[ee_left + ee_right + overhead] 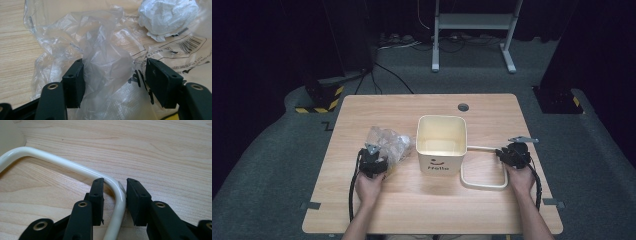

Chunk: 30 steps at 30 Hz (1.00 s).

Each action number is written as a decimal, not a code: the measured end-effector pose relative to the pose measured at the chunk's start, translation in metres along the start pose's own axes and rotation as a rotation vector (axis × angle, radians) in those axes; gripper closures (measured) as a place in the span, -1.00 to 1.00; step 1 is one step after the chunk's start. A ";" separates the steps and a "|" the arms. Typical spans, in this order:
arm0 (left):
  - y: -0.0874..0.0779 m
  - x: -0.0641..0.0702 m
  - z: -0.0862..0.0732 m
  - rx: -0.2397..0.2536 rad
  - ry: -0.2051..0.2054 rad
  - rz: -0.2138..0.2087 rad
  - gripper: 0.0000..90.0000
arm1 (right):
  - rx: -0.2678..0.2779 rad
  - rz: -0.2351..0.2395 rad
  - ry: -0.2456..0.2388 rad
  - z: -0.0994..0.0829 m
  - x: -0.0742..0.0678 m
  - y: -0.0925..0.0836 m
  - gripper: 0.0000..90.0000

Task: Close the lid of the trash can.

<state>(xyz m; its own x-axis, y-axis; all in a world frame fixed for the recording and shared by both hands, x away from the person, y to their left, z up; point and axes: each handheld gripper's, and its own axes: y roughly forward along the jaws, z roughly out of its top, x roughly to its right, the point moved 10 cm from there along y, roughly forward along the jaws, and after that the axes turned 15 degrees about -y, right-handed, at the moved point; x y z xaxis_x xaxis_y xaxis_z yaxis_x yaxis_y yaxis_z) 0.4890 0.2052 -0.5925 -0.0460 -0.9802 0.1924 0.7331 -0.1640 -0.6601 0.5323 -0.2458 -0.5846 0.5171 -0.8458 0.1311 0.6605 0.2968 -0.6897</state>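
A cream square bucket stands open-topped at the middle of the wooden table, its white handle folded down flat to its right. My right gripper straddles the handle's bent corner; the right pad sits against the tube and a gap shows at the left pad, so the jaws are open. Left of the bucket lies a crumpled clear plastic bag. My left gripper reaches into it, jaws wide, with a bunched fold of the film between the pads, not visibly squeezed.
Inside the bag lie a crumpled white wad and a printed barcode label. A round cable hole marks the table's far edge. A white stand and cables sit on the floor beyond.
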 end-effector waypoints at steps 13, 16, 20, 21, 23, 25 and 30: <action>0.000 0.000 0.000 0.000 0.000 0.000 -0.21 | -0.001 -0.019 -0.065 -0.001 0.000 0.000 0.59; 0.000 0.000 0.000 0.000 0.000 0.000 -0.21 | 0.003 -0.018 -0.074 -0.001 0.001 0.000 0.61; 0.000 0.000 0.000 0.000 0.000 0.000 -0.21 | 0.001 -0.027 -0.087 -0.002 0.002 -0.001 0.66; 0.000 0.000 0.000 0.001 0.000 0.000 -0.21 | 0.001 -0.030 -0.088 -0.002 0.003 -0.001 0.68; 0.000 0.000 0.000 0.000 0.000 0.000 -0.21 | 0.002 -0.033 -0.084 -0.003 0.003 -0.001 0.68; 0.000 0.000 0.000 0.000 0.000 0.000 -0.21 | 0.002 -0.039 -0.091 -0.002 0.003 -0.001 0.68; 0.000 0.000 0.000 0.001 0.000 0.000 -0.21 | 0.008 -0.042 -0.102 -0.002 0.003 0.000 0.69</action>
<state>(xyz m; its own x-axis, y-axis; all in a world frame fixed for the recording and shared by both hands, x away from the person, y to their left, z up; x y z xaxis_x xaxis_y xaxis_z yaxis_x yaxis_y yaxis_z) 0.4891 0.2052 -0.5925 -0.0460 -0.9802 0.1926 0.7334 -0.1640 -0.6597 0.5330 -0.2491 -0.5852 0.5409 -0.8084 0.2321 0.6870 0.2654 -0.6765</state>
